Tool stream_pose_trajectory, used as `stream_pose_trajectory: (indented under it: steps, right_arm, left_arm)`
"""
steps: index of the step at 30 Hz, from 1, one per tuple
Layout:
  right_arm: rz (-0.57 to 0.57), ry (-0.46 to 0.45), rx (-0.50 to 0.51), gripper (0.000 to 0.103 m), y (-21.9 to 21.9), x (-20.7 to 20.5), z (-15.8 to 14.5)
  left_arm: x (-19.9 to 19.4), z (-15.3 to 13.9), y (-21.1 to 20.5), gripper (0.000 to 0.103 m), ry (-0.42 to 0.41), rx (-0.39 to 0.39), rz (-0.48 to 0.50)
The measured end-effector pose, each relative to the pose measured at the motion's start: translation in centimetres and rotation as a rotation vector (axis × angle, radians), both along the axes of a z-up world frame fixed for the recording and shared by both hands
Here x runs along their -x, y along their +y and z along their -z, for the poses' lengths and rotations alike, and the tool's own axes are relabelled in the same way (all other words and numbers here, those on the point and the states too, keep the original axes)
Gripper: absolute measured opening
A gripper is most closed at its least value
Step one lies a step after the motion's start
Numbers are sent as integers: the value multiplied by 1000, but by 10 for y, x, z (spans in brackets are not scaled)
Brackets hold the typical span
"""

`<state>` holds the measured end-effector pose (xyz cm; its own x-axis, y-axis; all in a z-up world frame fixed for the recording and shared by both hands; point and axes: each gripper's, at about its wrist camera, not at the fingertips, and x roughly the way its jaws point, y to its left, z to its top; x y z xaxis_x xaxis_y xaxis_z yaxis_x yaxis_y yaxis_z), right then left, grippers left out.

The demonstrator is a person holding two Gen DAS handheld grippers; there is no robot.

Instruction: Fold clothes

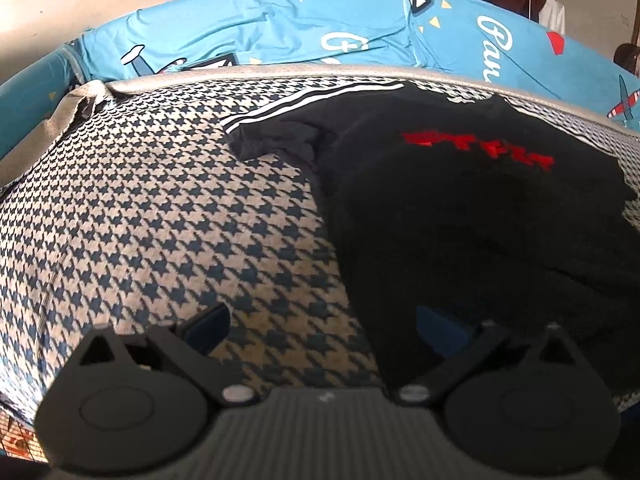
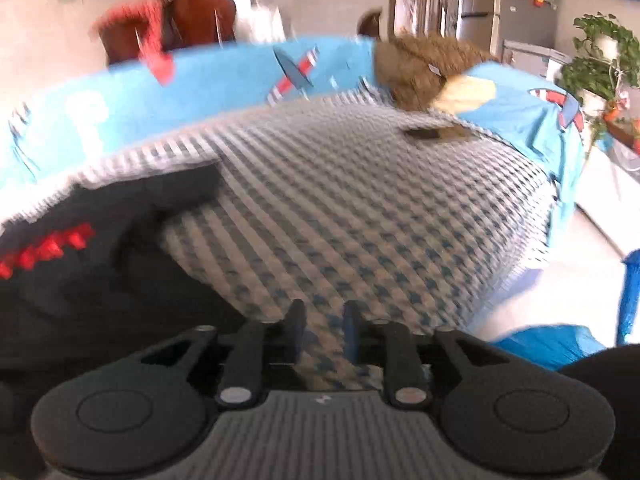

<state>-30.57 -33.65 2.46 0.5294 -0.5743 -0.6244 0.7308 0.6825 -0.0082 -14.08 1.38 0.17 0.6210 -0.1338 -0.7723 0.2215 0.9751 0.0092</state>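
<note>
The black T-shirt with red lettering and white-striped sleeve (image 1: 460,200) lies spread flat on the houndstooth-patterned cushion (image 1: 160,208), chest print up. It looks soft and light and should drape limply; the sleeve hem or a bottom corner looks the best hold. The left gripper (image 1: 320,328) hangs wide apart, one finger over the hem. The right gripper (image 2: 322,324) stands narrowly parted, empty. The right view is motion-blurred, and the shirt's lower edge is cut off.
</note>
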Motion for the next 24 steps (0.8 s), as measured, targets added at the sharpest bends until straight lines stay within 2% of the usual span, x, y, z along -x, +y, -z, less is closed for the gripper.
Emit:
stream_pose_trajectory:
  steps: [2,4,8,12,18,24]
  right_arm:
    - [-96,-52,8,26,10,1,-6]
    - [-238,-51,-7,26,25,-4,-5]
    - [-435,-29,-90,26,54,-15,2]
    - [-612,-12,-89,26,87,-23,5]
    - [-851,-24,-113,26,137,-27,10]
    - [-1045,8,-116,26,185,-33,18]
  left_arm:
    - [1,0,2,103,-1,2,-3]
    - [2,0,4,103,-2,-1,-7]
    - [4,-1,7,103,-6,2,-10]
    - [5,-2,12,103,-9,7,-20]
    - [5,-5,21,103,-18,24,-50]
    - [5,-9,28,103,-31,46,-80]
